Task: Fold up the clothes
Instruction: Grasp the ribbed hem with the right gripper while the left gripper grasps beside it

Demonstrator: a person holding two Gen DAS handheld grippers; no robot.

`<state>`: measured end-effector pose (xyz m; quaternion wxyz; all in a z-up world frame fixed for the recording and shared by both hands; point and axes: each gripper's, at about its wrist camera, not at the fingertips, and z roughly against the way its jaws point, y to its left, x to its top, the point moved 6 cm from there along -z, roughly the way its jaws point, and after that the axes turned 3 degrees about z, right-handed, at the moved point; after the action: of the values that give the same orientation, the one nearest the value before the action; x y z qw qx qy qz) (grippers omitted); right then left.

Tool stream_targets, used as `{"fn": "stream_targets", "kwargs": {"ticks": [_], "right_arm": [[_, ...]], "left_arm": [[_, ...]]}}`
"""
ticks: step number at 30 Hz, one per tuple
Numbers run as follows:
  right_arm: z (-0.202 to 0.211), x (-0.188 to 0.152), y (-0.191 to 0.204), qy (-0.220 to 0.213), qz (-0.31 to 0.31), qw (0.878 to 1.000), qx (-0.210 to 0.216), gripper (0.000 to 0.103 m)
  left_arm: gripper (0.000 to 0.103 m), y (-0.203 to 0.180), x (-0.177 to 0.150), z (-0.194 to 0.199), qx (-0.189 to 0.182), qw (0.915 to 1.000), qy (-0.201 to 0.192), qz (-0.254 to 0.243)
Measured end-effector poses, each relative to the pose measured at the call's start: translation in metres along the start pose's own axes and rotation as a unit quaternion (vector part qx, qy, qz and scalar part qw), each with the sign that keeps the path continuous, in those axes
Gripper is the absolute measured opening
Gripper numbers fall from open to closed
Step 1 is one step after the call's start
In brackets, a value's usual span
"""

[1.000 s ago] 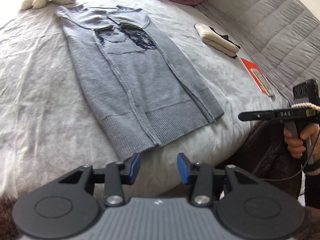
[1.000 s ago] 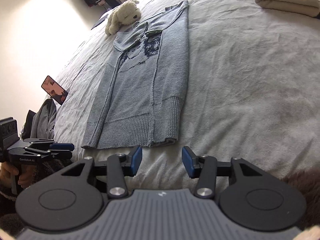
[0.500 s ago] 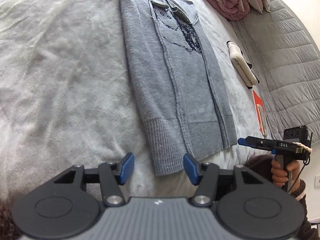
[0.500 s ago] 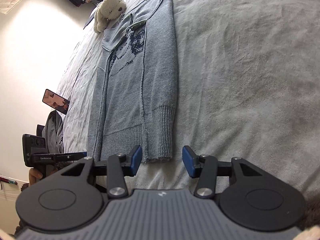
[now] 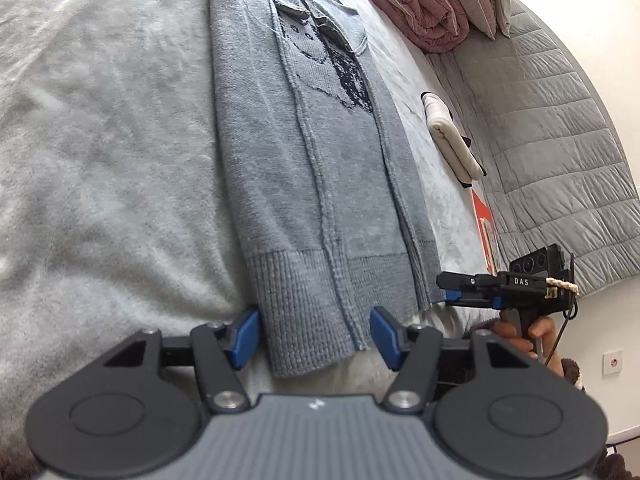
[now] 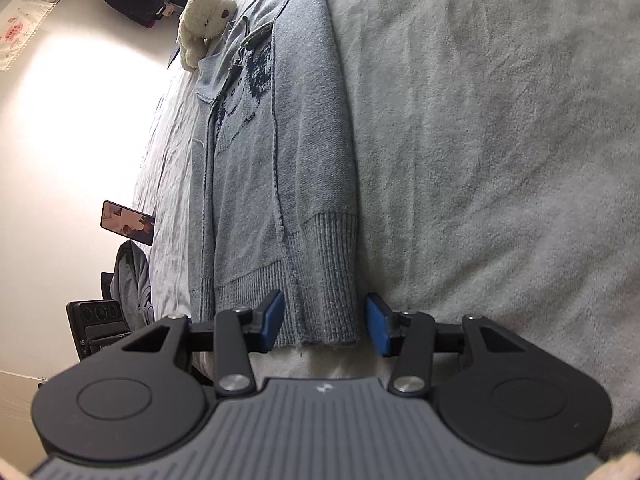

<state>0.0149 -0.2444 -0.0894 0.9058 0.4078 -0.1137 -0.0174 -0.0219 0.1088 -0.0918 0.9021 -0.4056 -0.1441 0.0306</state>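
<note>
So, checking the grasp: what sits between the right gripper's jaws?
The grey sweater's ribbed hem corner, seen in the right wrist view; the pads are not pressing it.

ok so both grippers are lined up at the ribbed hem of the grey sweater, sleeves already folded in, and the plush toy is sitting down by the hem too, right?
Not quite. The white plush toy sits at the collar end of the grey sweater, far from the hem, as the right wrist view shows. The rest holds: left gripper, its jaws opening, and right gripper each straddle a hem corner, sleeves folded in.
</note>
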Motion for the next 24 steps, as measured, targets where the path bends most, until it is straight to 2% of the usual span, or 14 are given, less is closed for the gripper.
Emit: {"fn": "stream_targets", "kwargs": {"ticks": [3, 6, 9, 11, 14, 18, 24], "right_arm": [[0.0, -0.001, 0.001, -0.004, 0.008, 1.0, 0.0, 0.05], [-0.002, -0.001, 0.003, -0.009, 0.015, 1.0, 0.0, 0.05], [-0.003, -0.002, 0.005, -0.012, 0.024, 1.0, -0.008, 0.045], [-0.004, -0.004, 0.007, -0.012, 0.032, 0.999, -0.014, 0.035], [-0.004, -0.006, 0.014, -0.01, 0.056, 0.998, -0.016, 0.027], [-0.002, -0.007, 0.024, -0.024, 0.075, 0.997, -0.016, 0.014], [0.0, 0.001, 0.031, -0.027, 0.056, 0.997, -0.037, 0.012]], "left_arm": [[0.059, -0.007, -0.005, -0.005, -0.002, 0.9995, 0.002, -0.032], [0.055, -0.009, -0.006, -0.008, -0.008, 0.9994, 0.001, -0.033], [0.042, -0.008, -0.008, -0.009, -0.007, 0.9996, -0.004, -0.028], [0.029, -0.009, -0.01, -0.011, -0.006, 0.9997, 0.001, -0.024], [0.018, -0.008, -0.008, -0.012, -0.01, 0.9999, 0.004, -0.007], [0.014, -0.008, -0.006, -0.008, -0.018, 0.9994, -0.004, 0.029], [0.012, -0.021, 0.0, 0.002, -0.011, 0.9989, -0.008, 0.044]]}}
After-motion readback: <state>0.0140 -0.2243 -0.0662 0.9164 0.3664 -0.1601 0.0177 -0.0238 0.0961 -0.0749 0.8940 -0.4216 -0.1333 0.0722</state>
